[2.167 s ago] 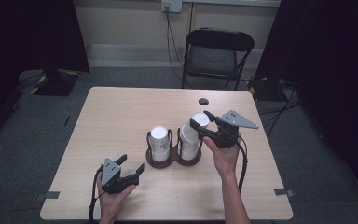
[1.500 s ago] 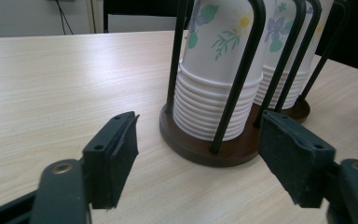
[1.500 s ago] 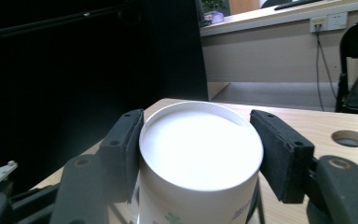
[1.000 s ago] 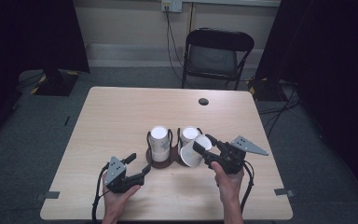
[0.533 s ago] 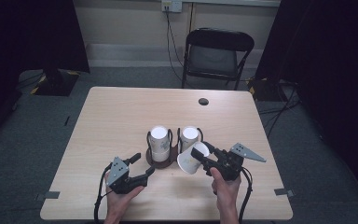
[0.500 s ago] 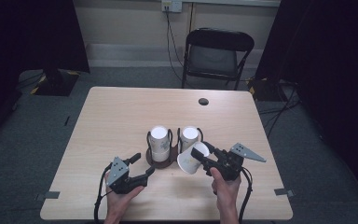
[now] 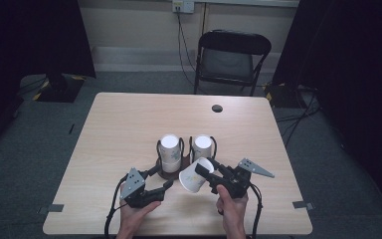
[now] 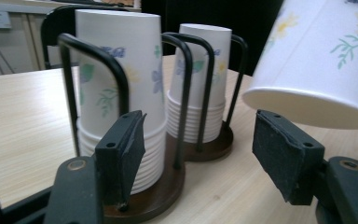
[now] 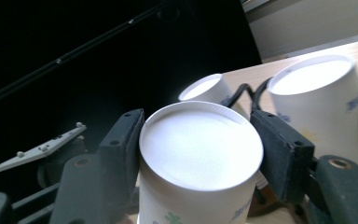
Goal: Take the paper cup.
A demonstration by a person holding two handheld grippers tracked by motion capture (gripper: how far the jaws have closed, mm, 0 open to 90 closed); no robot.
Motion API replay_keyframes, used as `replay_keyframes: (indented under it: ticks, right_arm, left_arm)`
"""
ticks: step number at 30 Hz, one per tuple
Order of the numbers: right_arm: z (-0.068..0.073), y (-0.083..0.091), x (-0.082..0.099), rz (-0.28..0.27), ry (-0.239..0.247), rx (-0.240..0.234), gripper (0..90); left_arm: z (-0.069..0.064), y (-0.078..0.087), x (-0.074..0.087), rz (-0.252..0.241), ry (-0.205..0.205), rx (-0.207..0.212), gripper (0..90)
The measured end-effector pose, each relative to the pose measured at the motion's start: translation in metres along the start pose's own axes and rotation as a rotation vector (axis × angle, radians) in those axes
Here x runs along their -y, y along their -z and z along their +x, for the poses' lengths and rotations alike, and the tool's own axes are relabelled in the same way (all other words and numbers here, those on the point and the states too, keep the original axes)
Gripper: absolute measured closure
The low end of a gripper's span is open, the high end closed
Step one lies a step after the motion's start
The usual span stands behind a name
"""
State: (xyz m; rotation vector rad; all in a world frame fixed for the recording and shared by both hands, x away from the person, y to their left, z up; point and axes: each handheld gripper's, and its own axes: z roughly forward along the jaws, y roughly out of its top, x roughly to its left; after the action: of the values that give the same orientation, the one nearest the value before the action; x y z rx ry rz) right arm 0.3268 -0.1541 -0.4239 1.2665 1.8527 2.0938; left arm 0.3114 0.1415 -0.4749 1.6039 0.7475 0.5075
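A dark round-based wire cup holder (image 7: pixel 165 174) stands on the wooden table with two stacks of upside-down flowered paper cups, left stack (image 7: pixel 170 152) and right stack (image 7: pixel 202 147). My right gripper (image 7: pixel 206 168) is shut on a single paper cup (image 7: pixel 193 177), tilted and held above the table just in front of the holder; in the right gripper view both pads press its sides (image 9: pixel 200 154). My left gripper (image 7: pixel 162 177) is open, low at the holder's front. Its jaws have just been closing, with the holder's base (image 8: pixel 154 200) and left stack (image 8: pixel 121 79) just beyond them, untouched.
A black folding chair (image 7: pixel 234 55) stands behind the table's far edge. A small dark round thing (image 7: pixel 217 108) lies near the far right of the table. Bare tabletop (image 7: pixel 114 134) spreads to the left of and behind the holder.
My right gripper has come down and towards the near left with the cup, tilting it. My left gripper has edged closer to the holder and its jaws have narrowed a little.
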Motion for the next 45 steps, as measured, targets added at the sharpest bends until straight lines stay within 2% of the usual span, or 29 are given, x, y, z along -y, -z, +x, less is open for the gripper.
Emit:
replay_keyframes:
  ticks: [3,5,10,17,18,23,28,32,34,38,45]
  right_arm:
    - [0.003,-0.004,0.001,0.004,-0.010,-0.014,37.0]
    - [0.004,-0.005,0.001,-0.003,-0.027,-0.038,37.0]
    - [0.008,-0.012,0.002,0.010,-0.043,-0.061,36.9]
    - [0.011,-0.019,0.005,0.035,-0.064,-0.102,36.9]
    - [0.012,-0.021,0.007,0.038,-0.072,-0.116,36.9]
    - [0.013,-0.023,0.008,0.054,-0.084,-0.123,36.8]
    - [0.008,-0.025,0.010,0.076,-0.149,-0.148,36.7]
    - [0.000,-0.026,0.010,0.105,-0.217,-0.149,36.4]
    - [-0.002,-0.026,0.010,0.109,-0.227,-0.150,36.4]
    - [-0.005,-0.027,0.011,0.127,-0.244,-0.148,35.8]
    - [-0.006,-0.027,0.012,0.135,-0.238,-0.133,33.7]
  left_arm:
    - [-0.003,-0.002,0.000,-0.002,-0.006,0.012,36.8]
    - [-0.003,-0.004,0.000,-0.003,0.005,0.034,38.3]
    - [-0.011,-0.010,0.000,0.007,-0.019,0.058,41.4]
    - [-0.015,-0.013,-0.002,0.006,-0.028,0.069,44.1]
    - [-0.017,-0.013,-0.002,0.000,-0.033,0.073,46.9]
    - [-0.020,-0.013,-0.003,-0.015,-0.027,0.085,53.5]
    - [-0.022,-0.011,-0.004,-0.035,-0.047,0.071,55.1]
    - [-0.025,-0.011,-0.006,-0.045,-0.064,0.070,58.4]
    - [-0.026,-0.012,-0.006,-0.041,-0.076,0.071,60.5]
    - [-0.027,-0.011,-0.006,-0.042,-0.075,0.071,63.8]
    - [-0.025,-0.010,-0.005,-0.048,-0.076,0.075,77.3]
